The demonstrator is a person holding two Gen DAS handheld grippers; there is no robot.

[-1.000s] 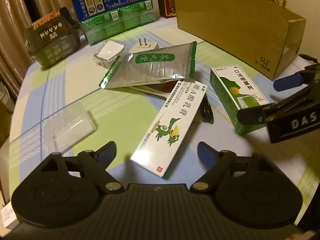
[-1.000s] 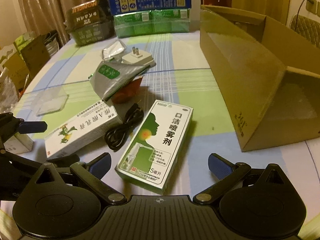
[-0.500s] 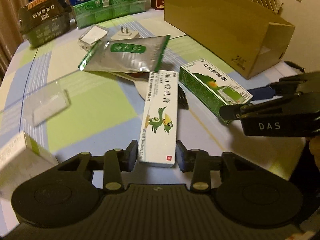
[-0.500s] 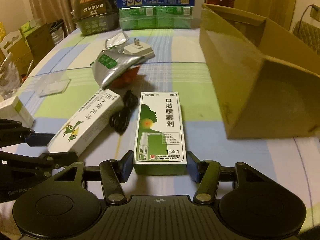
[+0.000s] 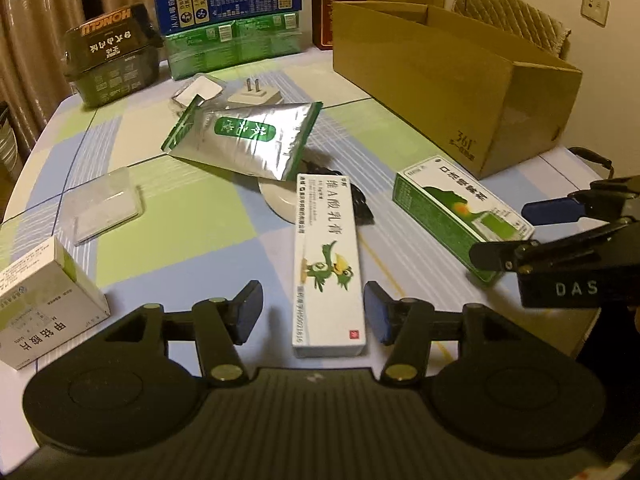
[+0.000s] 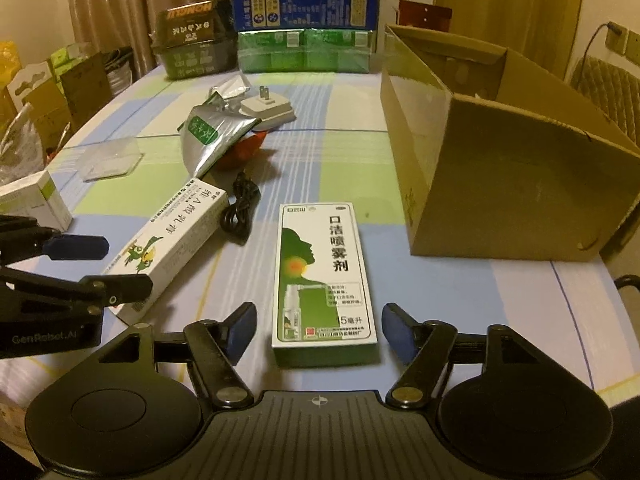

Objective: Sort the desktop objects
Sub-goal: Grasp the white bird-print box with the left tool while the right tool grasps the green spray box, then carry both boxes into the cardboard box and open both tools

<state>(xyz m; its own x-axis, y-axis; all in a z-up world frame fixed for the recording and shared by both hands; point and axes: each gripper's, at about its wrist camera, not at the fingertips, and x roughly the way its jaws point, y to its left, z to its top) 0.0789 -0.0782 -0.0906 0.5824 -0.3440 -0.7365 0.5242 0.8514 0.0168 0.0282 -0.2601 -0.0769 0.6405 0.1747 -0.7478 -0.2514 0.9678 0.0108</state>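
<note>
Ointment box: we see the long white ointment box (image 5: 329,268) lying flat on the table (image 5: 192,216), its near end between the left gripper's (image 5: 313,318) spread fingers, with a gap showing on either side.
Its long axis: it runs straight away from the left gripper, in line with the fingers, so we judge that a plain squeeze across the narrow width would take it.
Spray box: the green-and-white spray box (image 6: 323,276) also lies flat, its near end between the right gripper's (image 6: 319,332) parted fingers, not touched by either pad.
Its long axis: likewise pointing away from the gripper, towards the far side of the table.
Fingers: both pairs stand released and grasp nothing.
Which hand is nearer: each box has its own gripper; the left is on the ointment box, the right on the spray box, and the two boxes lie apart with a black cable (image 6: 239,216) between them.
Cardboard box: the open cardboard box (image 6: 500,168) sits to the right of the spray box and nearer the right gripper; we take it as the likely destination.
Further out: a silver pouch (image 5: 244,140) and a white plug (image 5: 256,96) lie beyond, well clear of both grippers.
</note>
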